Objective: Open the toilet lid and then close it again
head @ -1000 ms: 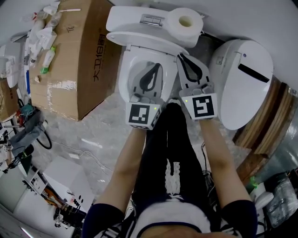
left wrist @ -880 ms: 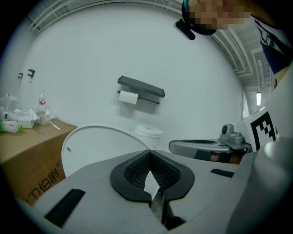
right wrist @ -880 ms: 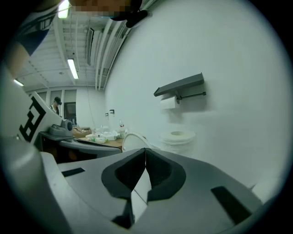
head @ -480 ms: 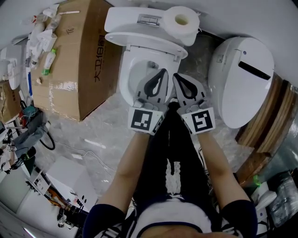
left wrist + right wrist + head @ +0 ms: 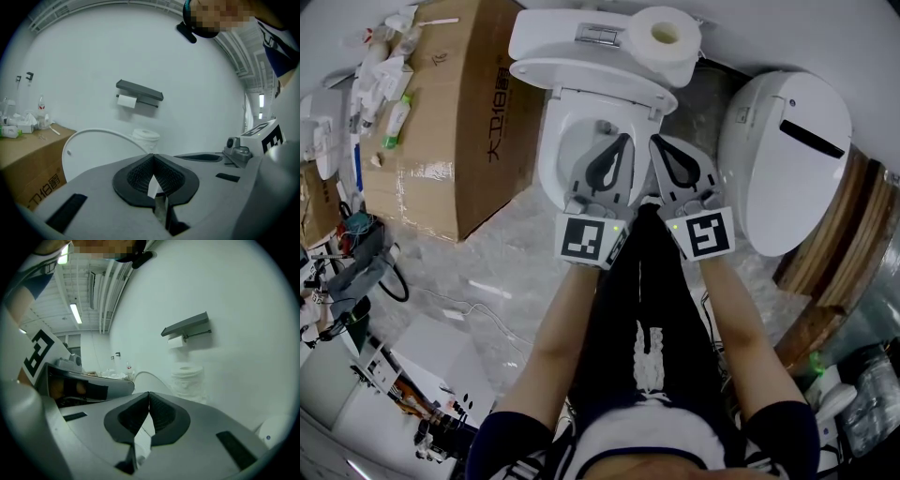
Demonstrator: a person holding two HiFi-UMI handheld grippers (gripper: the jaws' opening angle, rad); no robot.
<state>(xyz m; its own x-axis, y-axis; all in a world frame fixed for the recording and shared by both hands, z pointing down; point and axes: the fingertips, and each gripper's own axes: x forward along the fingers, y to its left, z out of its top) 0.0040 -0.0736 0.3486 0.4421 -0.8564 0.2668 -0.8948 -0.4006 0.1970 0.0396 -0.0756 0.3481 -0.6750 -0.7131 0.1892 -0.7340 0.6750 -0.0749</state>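
Observation:
A white toilet (image 5: 547,164) stands at the top of the head view, with its lid (image 5: 581,82) raised against the tank (image 5: 553,39). My left gripper (image 5: 628,139) hovers over the open bowl, shut and holding nothing. Right beside it, my right gripper (image 5: 654,141) is also shut and empty, over the bowl's right rim. In the left gripper view the shut left gripper (image 5: 152,155) points at the upright lid (image 5: 93,150). The right gripper view has the right gripper (image 5: 149,393) closed, with the lid's edge (image 5: 146,377) beyond it.
A toilet paper roll (image 5: 662,36) sits on the tank. A large cardboard box (image 5: 455,122) stands left of the toilet, and a second white toilet (image 5: 783,159) is at the right. A wall paper holder (image 5: 139,93) hangs above. Cables and clutter (image 5: 356,262) lie at the left.
The right gripper has drawn back from the raised lid toward the person. The left gripper has shifted forward and now sits level beside it. The lid stays up.

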